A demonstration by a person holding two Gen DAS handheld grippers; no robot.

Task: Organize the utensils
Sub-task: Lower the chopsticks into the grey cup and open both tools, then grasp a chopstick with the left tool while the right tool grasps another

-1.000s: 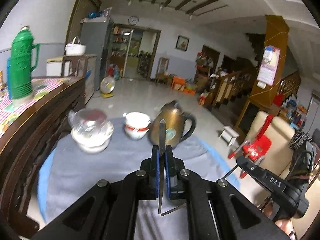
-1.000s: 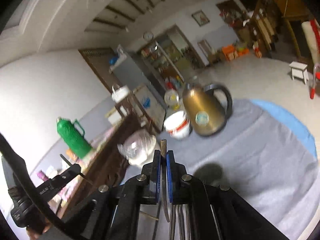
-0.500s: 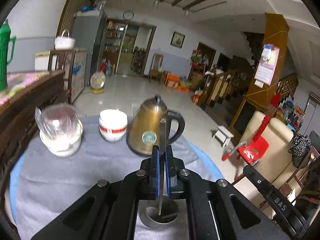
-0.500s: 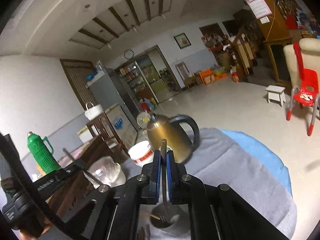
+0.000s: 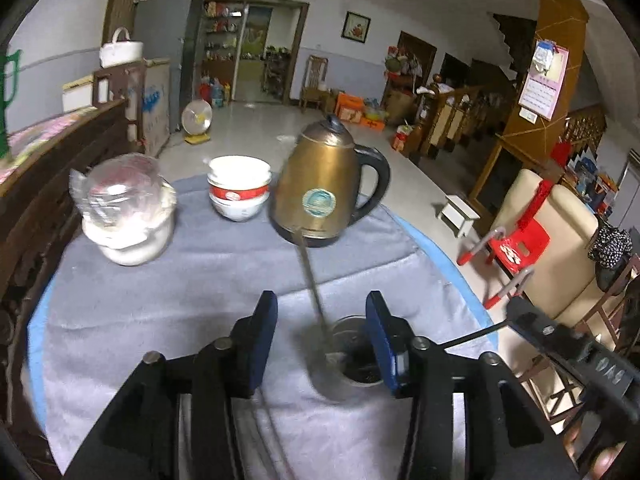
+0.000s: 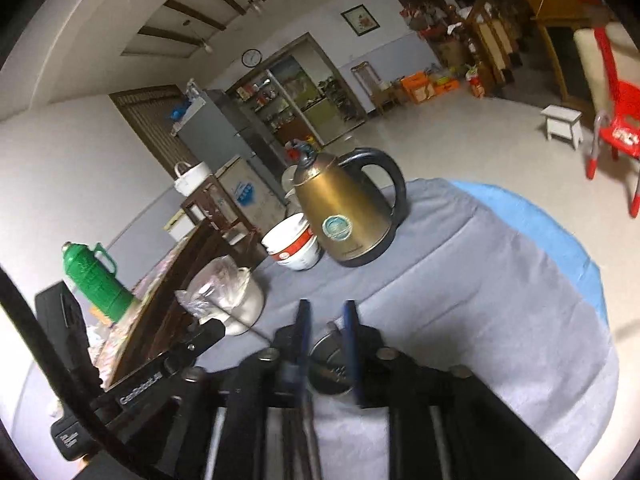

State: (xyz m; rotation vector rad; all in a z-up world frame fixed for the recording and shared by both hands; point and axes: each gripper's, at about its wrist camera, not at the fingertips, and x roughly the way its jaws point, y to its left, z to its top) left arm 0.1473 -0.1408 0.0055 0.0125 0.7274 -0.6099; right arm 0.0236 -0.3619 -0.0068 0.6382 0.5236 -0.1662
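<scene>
A round metal cup [image 5: 354, 356] stands on the grey cloth just under both grippers. My left gripper [image 5: 321, 304] hangs above it, jaws opening. A long metal utensil [image 5: 310, 280] leans loose between them, its lower end in the cup, touching neither pad. My right gripper [image 6: 326, 308] is over the same cup [image 6: 332, 364], jaws opening and blurred. A thin utensil [image 6: 309, 412] shows as a blur low between them, free of the pads. From the left wrist view the right gripper [image 5: 560, 344] is at the right, a dark rod [image 5: 472, 335] reaching from it toward the cup.
At the back of the round table [image 5: 448, 260] stand a brass kettle [image 5: 326, 192], stacked white and red bowls [image 5: 239, 188] and a bowl under clear plastic wrap [image 5: 126, 208]. A dark wooden cabinet [image 5: 48, 184] lies left, with a green thermos [image 6: 94, 276].
Both grippers came down over the metal cup and their jaws went from shut on a utensil to apart. The left utensil now leans free in the cup.
</scene>
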